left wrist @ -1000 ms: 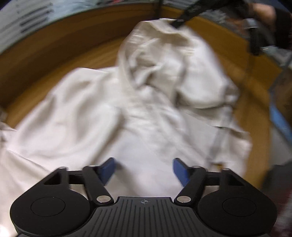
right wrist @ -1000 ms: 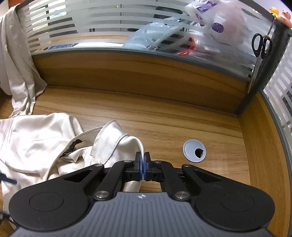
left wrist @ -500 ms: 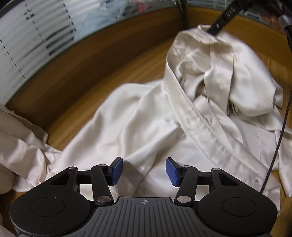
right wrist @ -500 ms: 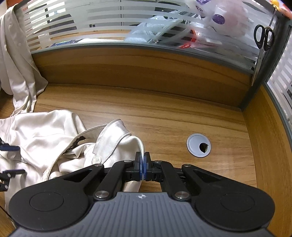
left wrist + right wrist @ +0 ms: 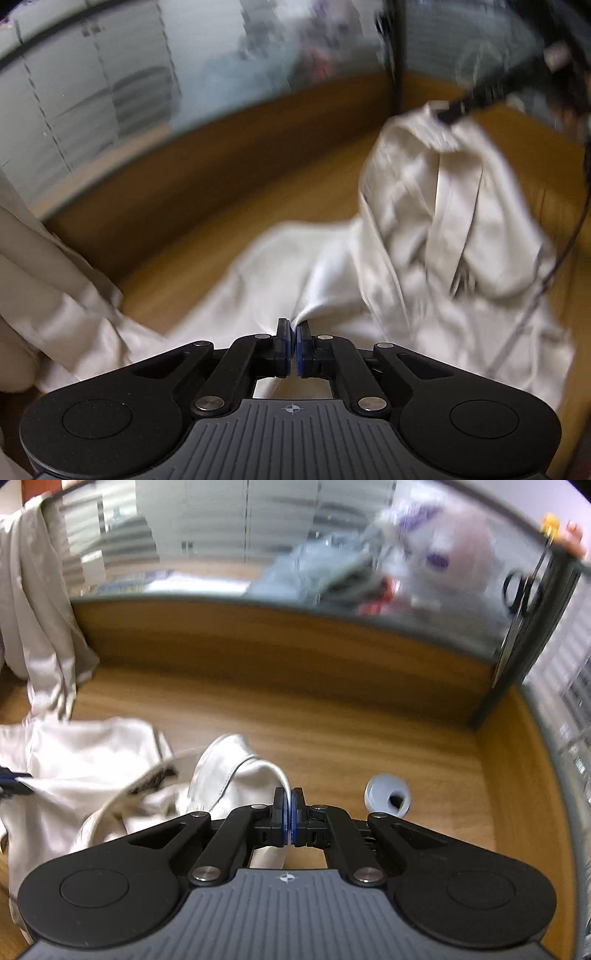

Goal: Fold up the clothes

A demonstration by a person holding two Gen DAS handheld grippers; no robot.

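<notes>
A cream satin shirt (image 5: 424, 258) lies crumpled on a wooden desk (image 5: 332, 716), spread across its left and middle part, with one bunched portion lifted above the rest. The left gripper (image 5: 293, 334) has its blue-padded fingers pressed together on a pinched ridge of the shirt's fabric near its lower edge. The right gripper (image 5: 288, 803) is likewise clamped tight on a rolled edge of the shirt near the collar; in the left wrist view it appears as a dark shape (image 5: 465, 105) at the top of the raised fabric, blurred. A second pale garment (image 5: 40, 620) hangs over the partition at the far left of the desk, its lower end touching the desktop close to the shirt. A thin dark cable (image 5: 554, 266) trails across the right side of the shirt. A grey cable grommet (image 5: 388, 799) is set in the desktop just right of the right gripper, clear of the cloth. The desk is enclosed by a wooden back panel (image 5: 280, 642) topped with frosted striped glass (image 5: 221, 535). Black-handled scissors (image 5: 522, 592) hang at the right corner post. Blurred items, not identifiable, show behind the glass.
</notes>
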